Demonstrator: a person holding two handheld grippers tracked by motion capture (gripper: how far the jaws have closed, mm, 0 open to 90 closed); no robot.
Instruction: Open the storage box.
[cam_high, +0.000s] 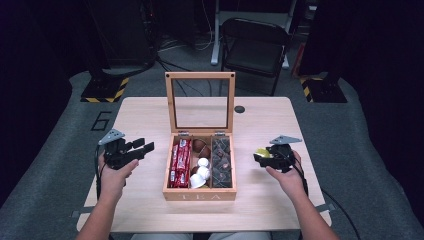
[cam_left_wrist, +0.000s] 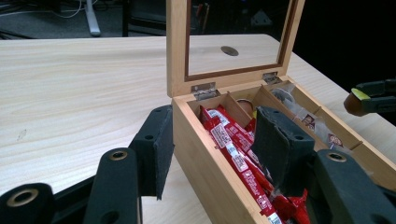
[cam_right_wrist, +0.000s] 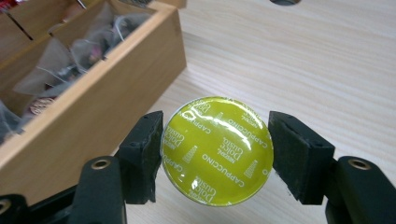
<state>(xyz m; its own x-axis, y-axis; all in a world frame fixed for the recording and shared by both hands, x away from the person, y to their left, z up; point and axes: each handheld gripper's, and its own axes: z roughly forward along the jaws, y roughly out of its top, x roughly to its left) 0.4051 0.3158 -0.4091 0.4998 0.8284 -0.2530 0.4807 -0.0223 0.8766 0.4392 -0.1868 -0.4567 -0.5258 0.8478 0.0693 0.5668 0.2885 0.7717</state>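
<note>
The right gripper (cam_right_wrist: 215, 154) pinches a capsule (cam_right_wrist: 217, 150) by its rim, yellow foil lid facing the camera, both pads touching its sides. To do the step well, the grip should likely stay firm and level while the capsule travels to or from the box (cam_right_wrist: 88, 112), just left of the jaws, clearing its wall. The left gripper (cam_left_wrist: 212, 149) straddles the box's near wall (cam_left_wrist: 205, 163), jaws spread, one pad against the wood outside, steadying it.

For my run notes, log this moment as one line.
left gripper: straddles tea box wall | right gripper: holds yellow capsule beside box | lid: open
</note>
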